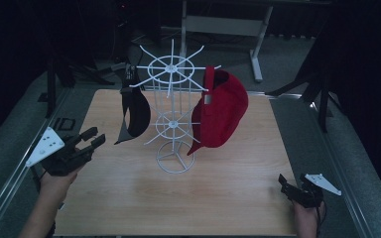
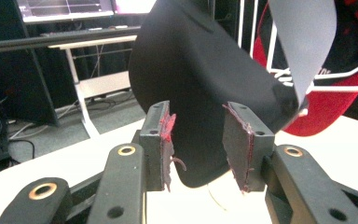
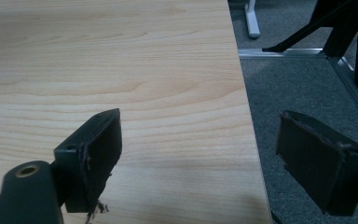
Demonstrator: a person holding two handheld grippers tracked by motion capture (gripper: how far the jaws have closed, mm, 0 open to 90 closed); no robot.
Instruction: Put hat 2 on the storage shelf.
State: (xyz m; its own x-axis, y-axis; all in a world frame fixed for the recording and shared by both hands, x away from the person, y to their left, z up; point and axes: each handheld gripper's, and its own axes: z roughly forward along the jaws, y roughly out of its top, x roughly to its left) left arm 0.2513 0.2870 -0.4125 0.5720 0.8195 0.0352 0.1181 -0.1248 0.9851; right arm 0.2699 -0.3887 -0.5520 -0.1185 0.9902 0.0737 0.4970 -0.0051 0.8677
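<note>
Two caps hang on one white wire rack [image 1: 172, 106] at the middle of my pale wood-grain desk [image 1: 129, 198]: a black cloth cap [image 1: 135, 110] on the left, a rounded red cap [image 1: 222, 110] on the right. My left tool [image 1: 93, 138] stands partly open, empty, near the black cap's brim. My right tool [image 1: 284, 183] gapes wide at the near right edge.

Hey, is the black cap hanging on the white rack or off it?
On it. The black cap hangs from an upper arm of the white wire rack, brim pointing down, clear of the table.
</note>
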